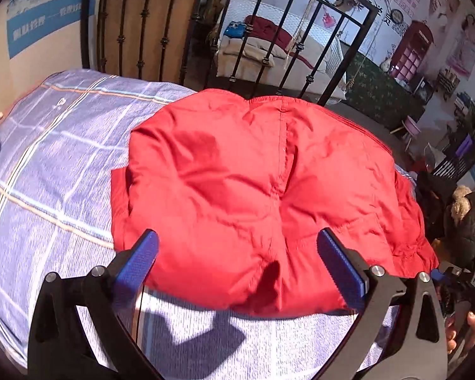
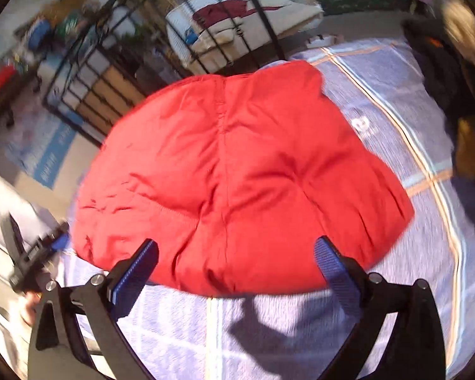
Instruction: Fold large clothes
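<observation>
A puffy red jacket lies folded into a thick bundle on a blue plaid bedsheet. My left gripper hovers open over the bundle's near edge, its blue pads apart with nothing between them. In the right wrist view the same red jacket fills the middle of the bedsheet, and my right gripper is open above its near edge, holding nothing. The picture there is blurred. Each gripper shows at the edge of the other's view: the right gripper and the left gripper.
A black iron bed rail stands just past the jacket. Beyond it sits another bed with a dark red garment on it. Dark coats are piled off the bed's right side. A hand shows at lower right.
</observation>
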The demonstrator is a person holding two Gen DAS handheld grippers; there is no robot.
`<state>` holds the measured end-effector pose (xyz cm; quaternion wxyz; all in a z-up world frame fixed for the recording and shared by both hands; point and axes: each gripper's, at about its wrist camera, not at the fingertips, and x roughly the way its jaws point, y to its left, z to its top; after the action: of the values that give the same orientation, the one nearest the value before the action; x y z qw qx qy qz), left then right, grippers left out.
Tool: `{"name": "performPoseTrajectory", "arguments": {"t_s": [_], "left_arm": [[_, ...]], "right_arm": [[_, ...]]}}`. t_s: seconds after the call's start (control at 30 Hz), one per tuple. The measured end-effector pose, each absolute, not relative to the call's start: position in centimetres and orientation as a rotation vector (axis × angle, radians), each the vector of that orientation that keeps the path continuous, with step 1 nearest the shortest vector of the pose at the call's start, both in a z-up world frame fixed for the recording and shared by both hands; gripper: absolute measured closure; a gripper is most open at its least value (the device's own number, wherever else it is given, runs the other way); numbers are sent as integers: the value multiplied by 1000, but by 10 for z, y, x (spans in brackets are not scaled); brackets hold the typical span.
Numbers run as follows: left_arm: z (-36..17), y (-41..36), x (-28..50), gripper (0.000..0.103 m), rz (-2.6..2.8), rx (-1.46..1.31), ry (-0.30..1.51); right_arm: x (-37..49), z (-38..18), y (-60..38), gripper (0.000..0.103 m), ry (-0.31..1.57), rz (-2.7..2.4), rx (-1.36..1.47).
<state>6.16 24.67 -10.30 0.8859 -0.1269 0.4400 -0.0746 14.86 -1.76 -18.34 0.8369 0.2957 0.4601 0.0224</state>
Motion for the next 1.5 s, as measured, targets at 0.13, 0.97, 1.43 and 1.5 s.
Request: {"name": "performPoseTrajectory", "arguments": {"t_s": [0.13,0.97,1.43,1.5], "left_arm": [[-125,262,24,4,-155,-449,916],[-154,352,128,4,-288,-540,1114],[-167,311,186,4,-348,-131,1307],[-168,313,185,4,-345,-111,1322]], "right_arm": [[117,-218,-24,5,962,47,846],[201,-232,-121,4,1144,223,926],[314,-244,-100,5,1411,270,531],[324,-257,-95,5,1443,293,486]]}}
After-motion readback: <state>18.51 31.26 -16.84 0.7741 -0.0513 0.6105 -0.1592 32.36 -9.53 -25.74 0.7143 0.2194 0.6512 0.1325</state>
